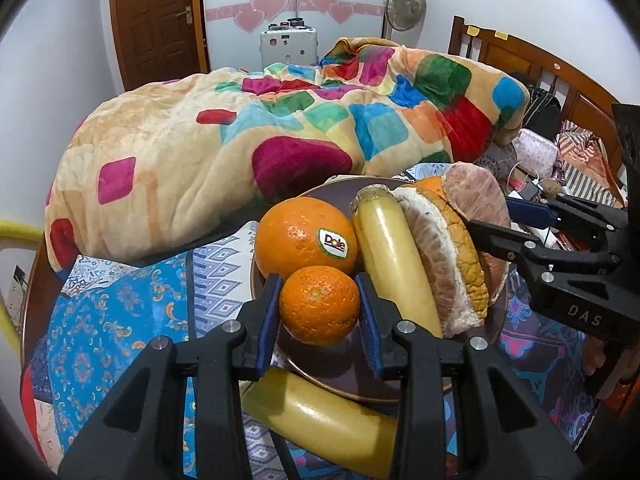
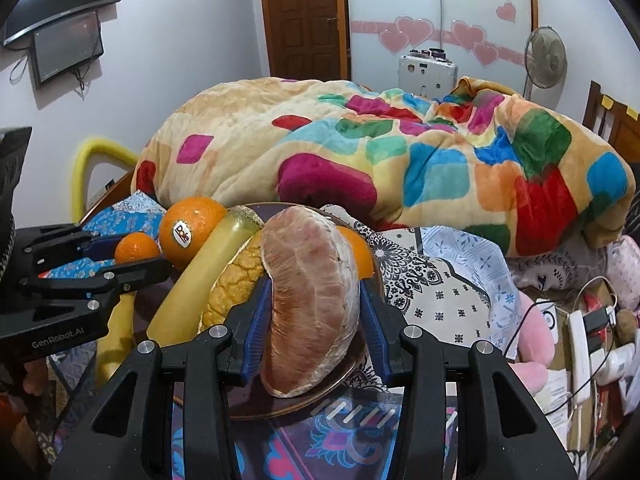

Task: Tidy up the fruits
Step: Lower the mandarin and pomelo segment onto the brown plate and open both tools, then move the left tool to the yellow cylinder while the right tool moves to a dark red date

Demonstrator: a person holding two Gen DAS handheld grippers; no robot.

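In the left wrist view, the left gripper [image 1: 319,307] is holding a small orange [image 1: 319,305] between its 2 blue-padded fingers [image 1: 267,320], which are sitting narrowly apart and pressing on either side of the fruit, just above the near part of a round plate [image 1: 280,356] that is resting on a patterned bedsheet [image 1: 120,320]. Behind it on the plate, a large stickered orange [image 1: 306,238] is lying, and to its right a banana [image 1: 394,262] is running with its long axis from the near rim up and away, its blunt end pointing toward the bright blanket [image 1: 240,128]; a peeled pomelo piece [image 1: 444,260] is leaning beside it. A second banana [image 1: 320,420] is lying off the plate on the sheet, long axis crosswise under the fingers, so by my reading at least that 1 is waiting to be gathered. In the right wrist view, the right gripper [image 2: 314,312] is gripping a pomelo segment [image 2: 312,300] with its fingers [image 2: 256,320] partly closed on both flanks; the segment is standing curved, long axis running from the near rim of the plate [image 2: 320,396] up and away. The task seems well along: most fruit is grouped on the plate, while both held pieces are not yet released.
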